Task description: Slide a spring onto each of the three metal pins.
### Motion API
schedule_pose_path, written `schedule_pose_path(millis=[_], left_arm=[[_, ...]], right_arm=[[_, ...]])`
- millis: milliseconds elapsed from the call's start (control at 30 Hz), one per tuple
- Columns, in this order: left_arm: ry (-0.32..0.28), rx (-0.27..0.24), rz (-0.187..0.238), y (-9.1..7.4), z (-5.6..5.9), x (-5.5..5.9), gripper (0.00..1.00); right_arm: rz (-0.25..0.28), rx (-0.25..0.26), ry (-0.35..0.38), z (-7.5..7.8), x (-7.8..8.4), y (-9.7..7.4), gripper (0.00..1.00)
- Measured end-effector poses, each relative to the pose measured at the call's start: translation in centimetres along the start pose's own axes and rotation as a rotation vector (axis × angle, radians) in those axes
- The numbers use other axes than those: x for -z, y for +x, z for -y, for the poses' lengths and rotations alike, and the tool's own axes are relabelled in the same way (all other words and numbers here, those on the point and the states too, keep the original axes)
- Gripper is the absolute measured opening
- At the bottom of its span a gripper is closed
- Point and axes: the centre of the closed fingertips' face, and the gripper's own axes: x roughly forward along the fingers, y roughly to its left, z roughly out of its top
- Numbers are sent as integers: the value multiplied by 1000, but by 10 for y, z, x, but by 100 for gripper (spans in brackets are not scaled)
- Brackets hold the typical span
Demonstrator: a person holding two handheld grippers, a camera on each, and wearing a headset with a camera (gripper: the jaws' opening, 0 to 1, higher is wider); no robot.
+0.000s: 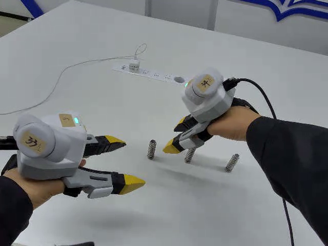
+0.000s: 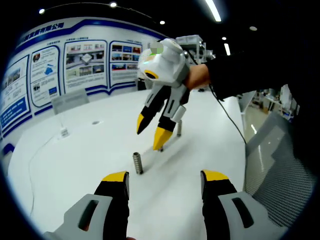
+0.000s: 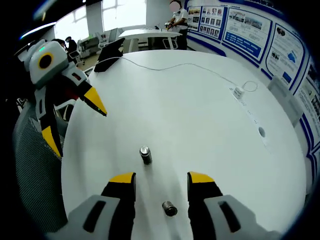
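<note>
- Three springs stand in a row on the counter: left spring, middle spring, right spring.
- Right claw hangs over the middle spring (contact unclear).
- Left claw sits near left, well apart from the springs.
- Power strip lies far behind them.

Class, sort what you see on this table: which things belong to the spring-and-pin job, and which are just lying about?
Job (head view): left spring, middle spring, right spring, left tool, right tool.
Lying about: power strip, white plug, thin white cable.
</note>
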Motion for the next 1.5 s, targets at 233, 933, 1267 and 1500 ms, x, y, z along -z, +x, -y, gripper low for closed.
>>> schedule_pose_path(millis=[233, 933, 1267, 1500], left_arm=[[-3, -6, -4, 0, -2, 0, 61], [-17, -24, -18, 1, -8, 8, 64], [-20, -16, -18, 4, -7, 7, 65], [-25, -15, -20, 3, -6, 10, 67]], right_arm=[[48, 61, 43, 12, 11, -17, 48], [186, 202, 163, 30, 63, -85, 56], [255, 243, 185, 24, 90, -106, 59], [311, 263, 191, 12, 103, -112, 60]])
